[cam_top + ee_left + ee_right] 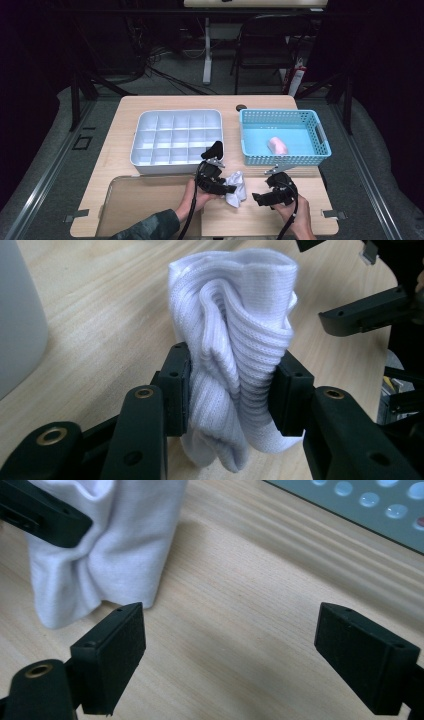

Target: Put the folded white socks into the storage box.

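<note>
White ribbed sock pinched in our left gripper, just above the pale wooden table.

Our right gripper stands wide apart with nothing in it, near the sock. Beyond them we see a white compartment tray and a blue basket holding a pink thing; farther back, grey floor, cables and a folding chair in a dark room.

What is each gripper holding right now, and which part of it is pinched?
The left gripper pinches the bunched white sock across its ribbed middle, the cuff opening sticking out past the jaws. The right gripper holds nothing; its jaws stand open over the bare table.
</note>
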{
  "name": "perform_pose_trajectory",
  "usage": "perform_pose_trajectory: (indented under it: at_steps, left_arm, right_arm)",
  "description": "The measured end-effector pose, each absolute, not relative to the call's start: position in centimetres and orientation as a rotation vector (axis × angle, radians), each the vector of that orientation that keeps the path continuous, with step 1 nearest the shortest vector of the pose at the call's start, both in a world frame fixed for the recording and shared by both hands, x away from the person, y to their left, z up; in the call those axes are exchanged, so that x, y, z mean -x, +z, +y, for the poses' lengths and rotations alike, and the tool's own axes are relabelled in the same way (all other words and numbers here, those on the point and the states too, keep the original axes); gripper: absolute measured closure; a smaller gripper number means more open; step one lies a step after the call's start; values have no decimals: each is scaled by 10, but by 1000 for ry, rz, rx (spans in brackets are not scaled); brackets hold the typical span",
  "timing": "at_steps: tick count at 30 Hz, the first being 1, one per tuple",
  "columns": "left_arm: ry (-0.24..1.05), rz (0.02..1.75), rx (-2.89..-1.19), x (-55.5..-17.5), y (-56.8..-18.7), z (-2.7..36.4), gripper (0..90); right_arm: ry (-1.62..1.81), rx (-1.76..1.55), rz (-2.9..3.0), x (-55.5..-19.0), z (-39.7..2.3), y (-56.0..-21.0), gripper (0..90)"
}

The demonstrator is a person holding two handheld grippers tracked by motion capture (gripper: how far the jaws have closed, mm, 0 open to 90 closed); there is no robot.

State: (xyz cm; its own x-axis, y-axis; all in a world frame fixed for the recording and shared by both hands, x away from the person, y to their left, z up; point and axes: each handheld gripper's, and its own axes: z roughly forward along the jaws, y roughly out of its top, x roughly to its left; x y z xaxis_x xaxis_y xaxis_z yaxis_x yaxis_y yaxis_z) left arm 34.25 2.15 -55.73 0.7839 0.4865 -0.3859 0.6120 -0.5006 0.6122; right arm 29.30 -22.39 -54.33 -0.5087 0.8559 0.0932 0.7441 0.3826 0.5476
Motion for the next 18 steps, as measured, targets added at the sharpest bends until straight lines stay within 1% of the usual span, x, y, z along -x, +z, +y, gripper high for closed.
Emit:
perform_pose_trajectory:
  at_steps: [18]
  left_arm:
    - [-155,755,-2195,-335,-540,31,584]
  right_arm:
    - [797,-1444,2411,-294,-229,-542,119]
